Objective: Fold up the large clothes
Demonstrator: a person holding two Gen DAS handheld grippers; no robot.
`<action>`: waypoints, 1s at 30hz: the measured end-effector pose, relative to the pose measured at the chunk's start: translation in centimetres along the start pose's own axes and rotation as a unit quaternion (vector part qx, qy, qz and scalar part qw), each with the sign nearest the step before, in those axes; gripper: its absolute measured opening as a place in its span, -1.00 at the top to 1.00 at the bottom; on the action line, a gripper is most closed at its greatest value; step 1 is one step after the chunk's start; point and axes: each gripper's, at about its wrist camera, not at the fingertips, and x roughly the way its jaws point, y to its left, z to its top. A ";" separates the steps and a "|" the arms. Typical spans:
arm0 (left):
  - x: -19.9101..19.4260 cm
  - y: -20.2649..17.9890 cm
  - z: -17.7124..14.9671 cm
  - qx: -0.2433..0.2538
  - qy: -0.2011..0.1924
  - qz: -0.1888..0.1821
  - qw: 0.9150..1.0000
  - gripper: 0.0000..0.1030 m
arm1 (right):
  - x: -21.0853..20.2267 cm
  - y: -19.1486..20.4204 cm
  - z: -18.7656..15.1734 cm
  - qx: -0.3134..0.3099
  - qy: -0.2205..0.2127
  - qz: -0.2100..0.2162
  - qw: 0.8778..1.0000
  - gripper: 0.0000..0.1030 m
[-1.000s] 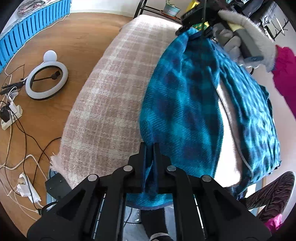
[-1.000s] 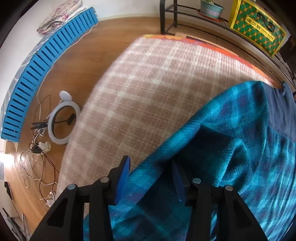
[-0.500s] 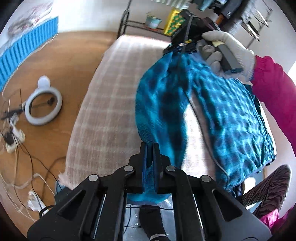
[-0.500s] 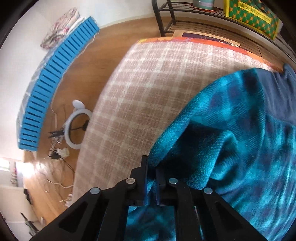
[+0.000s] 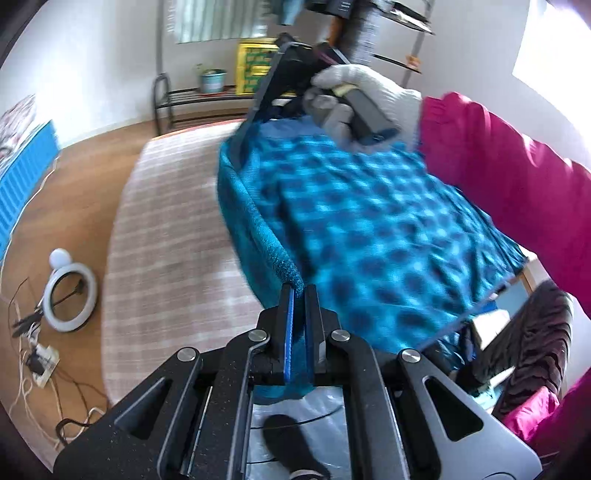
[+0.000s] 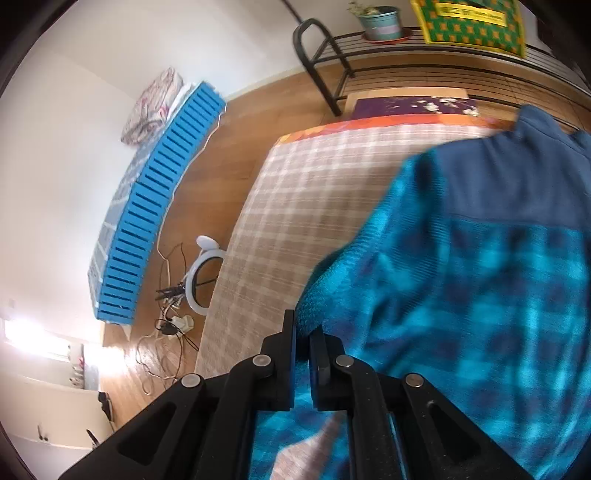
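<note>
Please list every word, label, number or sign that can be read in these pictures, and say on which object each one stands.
No text can be read with certainty.
yellow and green box: dark lettering along its top edge, too blurred to read.
The same yellow and green box in the left wrist view: print too small to read.
plaid garment, checked cover: no lettering visible.

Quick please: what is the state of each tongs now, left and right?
Left tongs: closed on the edge of the blue plaid shirt.
Right tongs: closed on the same shirt's edge.
</note>
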 end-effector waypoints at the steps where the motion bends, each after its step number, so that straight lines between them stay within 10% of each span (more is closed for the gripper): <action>1: 0.5 -1.4 -0.1 0.009 0.004 -0.007 1.000 0.95 | -0.4 -0.9 -0.3 0.002 0.000 0.001 1.000 0.94; 17: 8.6 -11.6 -4.0 0.072 0.084 -0.008 0.994 0.91 | 1.0 -12.6 -4.6 0.031 0.019 -0.028 0.999 0.82; 19: 8.2 -11.3 -4.2 0.062 0.084 -0.010 0.994 0.47 | 1.1 -12.6 -4.9 0.023 0.015 -0.033 0.999 0.53; 21: 7.3 -11.5 -4.7 0.054 0.079 -0.011 0.995 0.23 | 0.1 -12.5 -5.3 0.013 0.000 -0.043 0.999 0.18; 30: 1.0 -10.3 -7.0 0.003 0.042 -0.022 0.999 0.23 | -12.5 -8.9 -10.5 -0.056 -0.085 -0.014 0.995 0.18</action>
